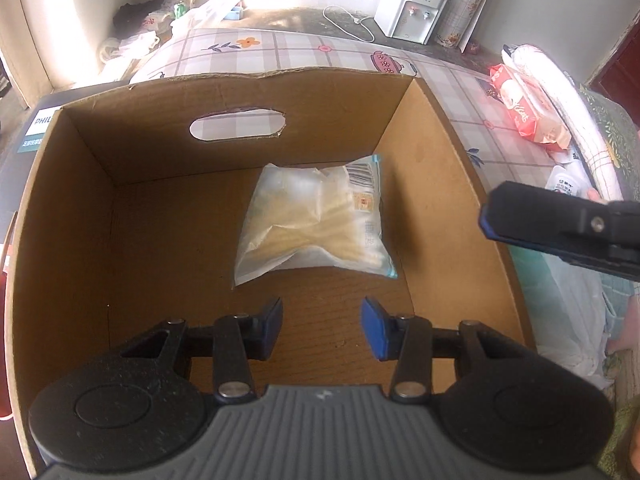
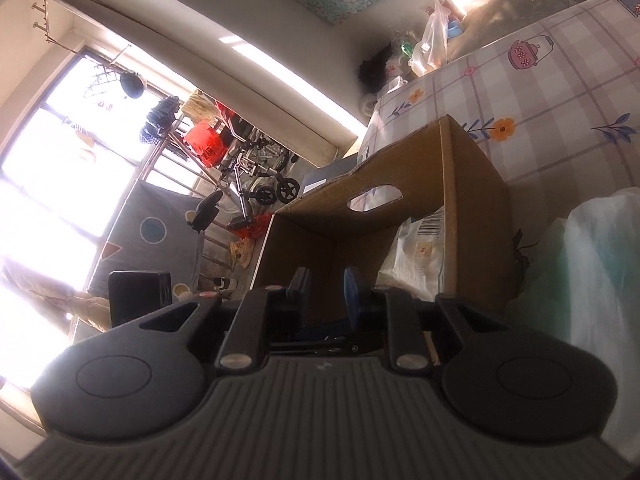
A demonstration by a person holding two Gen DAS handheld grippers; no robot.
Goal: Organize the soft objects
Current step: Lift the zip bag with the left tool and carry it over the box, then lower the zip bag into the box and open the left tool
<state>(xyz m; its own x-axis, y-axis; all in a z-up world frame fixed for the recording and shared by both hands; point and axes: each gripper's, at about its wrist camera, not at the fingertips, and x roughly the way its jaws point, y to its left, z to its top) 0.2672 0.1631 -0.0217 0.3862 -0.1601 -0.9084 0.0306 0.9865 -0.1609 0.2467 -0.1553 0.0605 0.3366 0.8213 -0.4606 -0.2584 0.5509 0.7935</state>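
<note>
An open cardboard box (image 1: 160, 132) stands on a table with a checked, flowered cloth (image 1: 280, 48). On the box floor, toward its right side, lies a clear plastic bag of pale yellow contents (image 1: 316, 224) with a barcode label. My left gripper (image 1: 322, 328) hangs over the near part of the box, pointing down, open with nothing between its blue pads. My right gripper (image 1: 490, 224) reaches in over the box's right wall. In the right wrist view it (image 2: 326, 292) stands narrowly open and empty at the box's (image 2: 472, 200) rim, with the bag (image 2: 416, 248) just beyond.
A red tissue pack (image 1: 520, 104), a white rolled cloth (image 1: 560, 92) and a small white bottle (image 1: 564, 184) lie on the table right of the box. A white plastic bag (image 2: 600, 280) bulges beside the box's right wall. A water dispenser (image 1: 412, 8) stands beyond the table.
</note>
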